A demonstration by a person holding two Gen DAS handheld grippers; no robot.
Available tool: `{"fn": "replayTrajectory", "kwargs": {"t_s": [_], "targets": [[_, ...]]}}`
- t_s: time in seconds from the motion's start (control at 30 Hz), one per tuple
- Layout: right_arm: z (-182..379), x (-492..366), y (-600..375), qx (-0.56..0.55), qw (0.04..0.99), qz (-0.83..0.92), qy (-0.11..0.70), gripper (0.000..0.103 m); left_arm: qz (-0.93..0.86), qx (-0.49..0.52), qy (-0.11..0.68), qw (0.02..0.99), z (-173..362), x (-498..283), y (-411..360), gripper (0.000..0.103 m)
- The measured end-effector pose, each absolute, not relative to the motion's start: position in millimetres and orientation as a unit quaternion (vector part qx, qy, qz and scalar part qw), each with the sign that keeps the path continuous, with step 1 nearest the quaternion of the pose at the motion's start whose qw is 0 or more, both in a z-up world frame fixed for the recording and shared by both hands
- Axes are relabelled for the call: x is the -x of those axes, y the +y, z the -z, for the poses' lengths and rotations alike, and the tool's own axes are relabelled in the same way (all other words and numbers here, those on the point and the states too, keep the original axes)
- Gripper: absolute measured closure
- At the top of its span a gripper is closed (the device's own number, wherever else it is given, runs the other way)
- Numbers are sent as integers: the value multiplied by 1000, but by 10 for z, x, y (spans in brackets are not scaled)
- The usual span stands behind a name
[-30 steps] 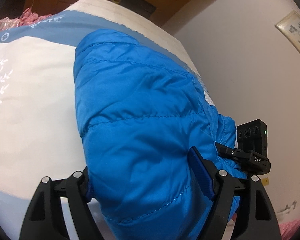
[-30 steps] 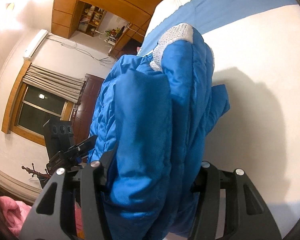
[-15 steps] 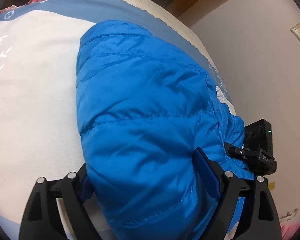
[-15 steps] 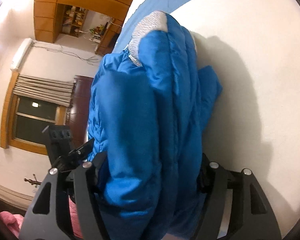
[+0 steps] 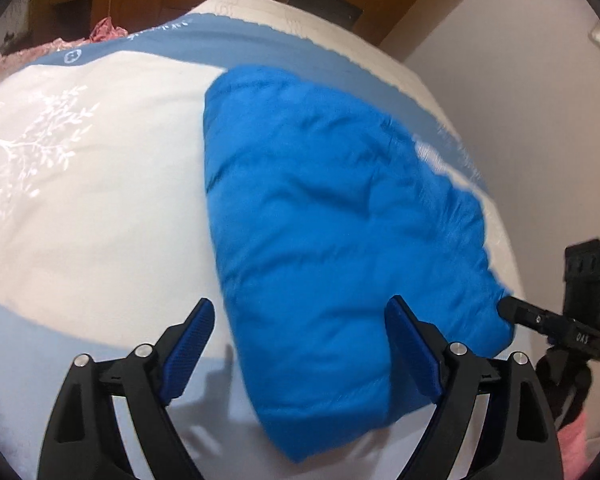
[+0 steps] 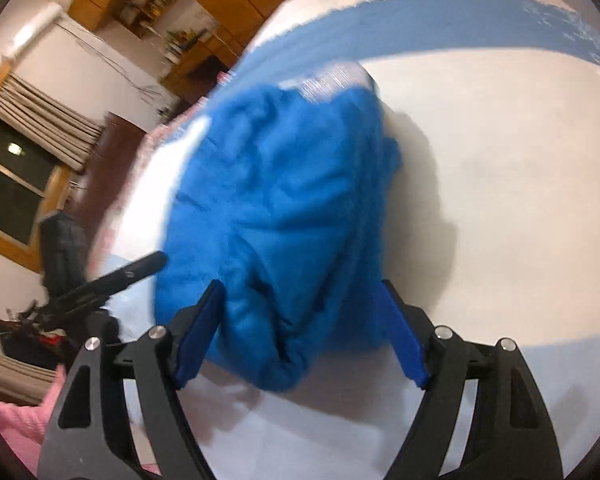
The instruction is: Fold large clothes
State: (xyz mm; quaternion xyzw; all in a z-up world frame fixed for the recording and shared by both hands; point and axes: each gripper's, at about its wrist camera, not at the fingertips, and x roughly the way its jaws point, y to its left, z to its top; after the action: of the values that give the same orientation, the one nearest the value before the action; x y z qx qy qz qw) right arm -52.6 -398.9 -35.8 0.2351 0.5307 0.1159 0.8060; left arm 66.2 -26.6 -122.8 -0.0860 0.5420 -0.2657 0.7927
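A folded bright blue puffer jacket (image 5: 332,220) lies on the white bed cover (image 5: 100,220). My left gripper (image 5: 300,344) is open over its near end: the left pad stands clear of the cloth and the right pad (image 5: 412,352) lies against it. In the right wrist view the same jacket (image 6: 284,208) is blurred, with grey mesh lining (image 6: 336,80) at its far end. My right gripper (image 6: 300,332) has its jaws opening, with the jacket's near bulge loose between the pads. Each view shows the other gripper's black body at its edge.
The bed cover (image 6: 500,200) has blue bands across its far and near sides. A pale wall (image 5: 520,80) runs close along the bed. Pink fabric (image 5: 104,32) lies at the far end, and more pink cloth (image 6: 16,420) hangs beside the bed. A window (image 6: 12,176) and wooden cabinets stand beyond.
Both grippers have widened and let go of the jacket, then drawn back from it. The jacket, earlier held up between the pads, now rests on the bed.
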Motion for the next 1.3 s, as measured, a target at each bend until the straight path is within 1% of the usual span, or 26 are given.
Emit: {"fn": "replayTrajectory", "kwargs": {"t_s": [0.07,0.13,0.2,0.27,0.3,0.37,0.43,0.47,0.53,0.63,0.8,1.0,1.3], "targets": [[561,588,-4060,-250,798,-106,538,27,267,88,545,790,1337,-644,-256,12],[781,597,-4083,-254,795,-98,543,27,268,86,540,793,1463,-660,-263,6],[932,558,-4094,-271,787,-91,547,25,266,84,537,796,1524,-678,-293,4],[957,549,-4103,-294,779,-87,546,25,258,89,541,795,1533,-668,-247,5],[910,562,-4093,-294,780,-84,545,27,252,90,545,794,1489,-658,-233,6],[752,663,-4105,-276,790,-76,542,27,241,76,545,799,1383,-609,-235,7],[543,747,-4068,-245,802,-60,541,18,231,61,544,804,1237,-527,-208,7],[464,790,-4030,-233,808,-53,539,10,227,61,544,805,1174,-491,-177,7],[272,878,-3946,-205,821,-38,532,10,215,67,543,809,1046,-415,-96,7],[131,992,-3808,-184,825,-27,534,9,199,60,539,817,853,-237,-29,7],[24,1128,-3590,-147,825,-1,546,8,178,41,522,833,569,0,78,5],[-114,1281,-3438,-140,827,3,545,8,175,33,489,854,399,139,177,4],[-376,1382,-3287,-111,835,18,538,7,162,0,492,855,150,327,221,4]]}}
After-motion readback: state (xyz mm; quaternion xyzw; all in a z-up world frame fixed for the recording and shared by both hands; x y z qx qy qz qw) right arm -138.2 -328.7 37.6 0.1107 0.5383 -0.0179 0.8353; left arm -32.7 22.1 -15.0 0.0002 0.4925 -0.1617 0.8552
